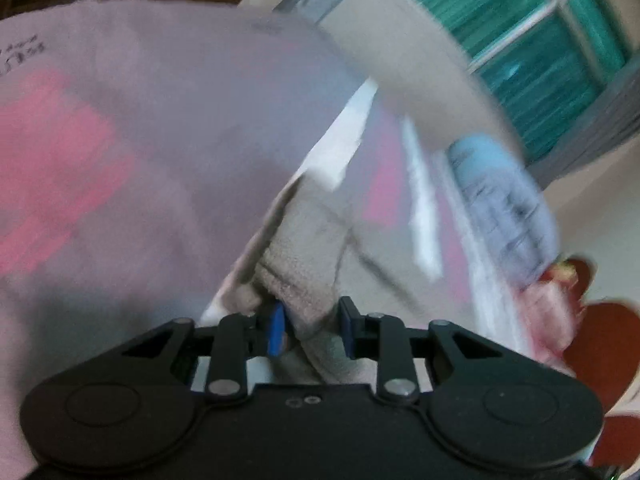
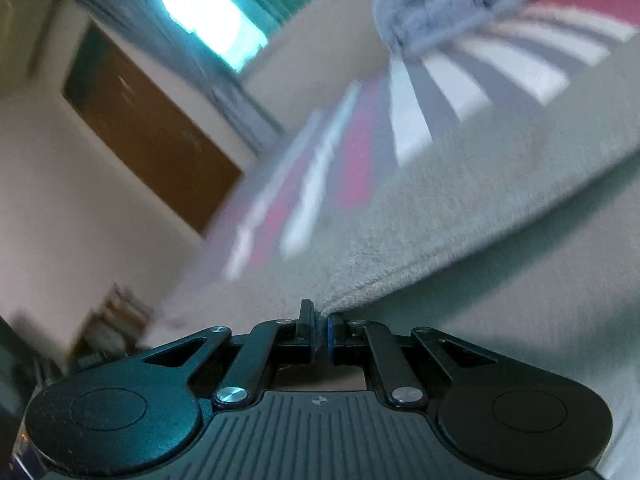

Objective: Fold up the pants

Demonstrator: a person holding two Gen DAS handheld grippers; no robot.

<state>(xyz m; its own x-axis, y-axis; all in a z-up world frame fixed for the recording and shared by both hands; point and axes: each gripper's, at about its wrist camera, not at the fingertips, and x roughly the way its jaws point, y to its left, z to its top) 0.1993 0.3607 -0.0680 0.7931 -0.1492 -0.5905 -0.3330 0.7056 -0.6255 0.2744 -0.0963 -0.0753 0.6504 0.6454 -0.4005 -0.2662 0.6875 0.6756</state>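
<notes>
The largest thing in both views is the bedspread point(image 1: 120, 140), a pale lilac-grey cover with pink blocks and white stripes, spread over a bed; both pictures are blurred, so its pattern shows only as smears. The pants point(image 1: 316, 248), of beige fleecy cloth, lie on that bedspread and are lifted from it at two places. In the left wrist view a bunched fold of them rises from the bedspread straight into the near foreground. In the right wrist view the pants point(image 2: 460, 208) form a broad taut sheet above the bedspread point(image 2: 500, 68), with a stitched edge running down to the near foreground.

Beyond the pants, at the far side of the bedspread, sits a crumpled grey-blue garment point(image 1: 504, 200), seen also in the right wrist view point(image 2: 448, 4). Behind the bed stand a window with green slats point(image 1: 560, 60) and, in the right wrist view, a brown wooden door point(image 2: 148, 132) in a cream wall.

The left hand-held gripper point(image 1: 312, 328) is clamped on the bunched fold of the pants, its blue pads pressing the thick cloth from both sides. The right hand-held gripper point(image 2: 320, 336) is pinched tight on the stitched edge of the pants, its jaws nearly meeting with only the thin hem between them.
</notes>
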